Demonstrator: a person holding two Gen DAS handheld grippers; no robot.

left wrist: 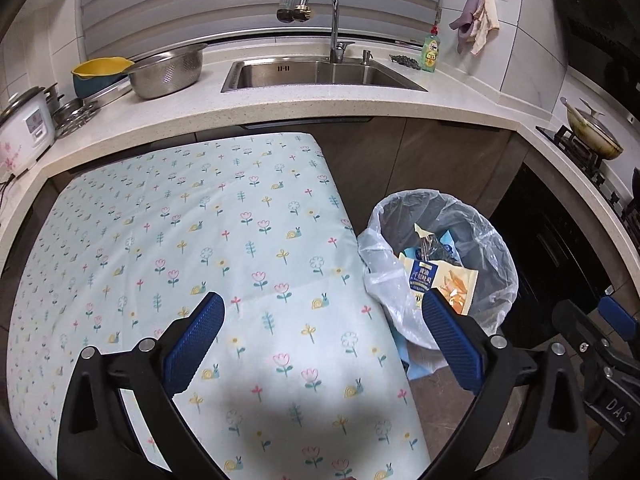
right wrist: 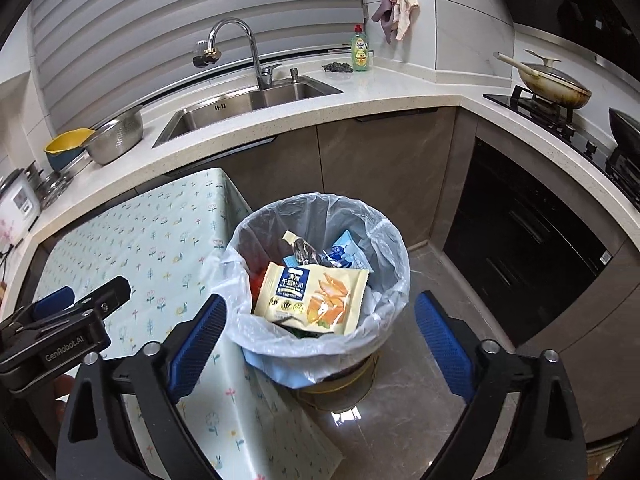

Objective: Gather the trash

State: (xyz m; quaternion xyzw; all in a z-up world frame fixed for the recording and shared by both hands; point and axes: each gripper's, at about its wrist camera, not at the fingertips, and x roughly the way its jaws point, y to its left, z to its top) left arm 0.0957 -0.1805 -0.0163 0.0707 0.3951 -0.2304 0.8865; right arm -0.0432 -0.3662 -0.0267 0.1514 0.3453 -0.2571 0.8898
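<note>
Blue ribbed pads line both tools, and both pairs of jaws stand spread wide with nothing between them. The left gripper [left wrist: 320, 332] hangs over a table [left wrist: 160, 240] covered in a pale cloth printed with small tulips and snails; its left finger sits above the cloth, its right finger above the near rim of the bin. The right gripper [right wrist: 320, 336] points down over the trash bin [right wrist: 396, 280], its two fingers framing the bin's near rim from 8 and 4 o'clock.

That bin stands on the brown tiled floor just beside the table's corner, lined with a thin clear plastic bag [right wrist: 280, 344] that folds out over the rim. Inside, on top of the heap, lies a cream snack wrapper [right wrist: 316, 296] with a blue label and an orange picture. Behind it, toward 12 o'clock, a crumpled silvery wrapper [right wrist: 300, 248] and a light blue packet [right wrist: 344, 254] poke up. No trash shows on the tablecloth.

In the right wrist view the left tool shows at 9 o'clock over the table. Farther back, at 12 o'clock, a steel sink [left wrist: 320, 72] with a curved tap is set into the speckled counter, with a green dish soap bottle [left wrist: 431, 48] to its right.
</note>
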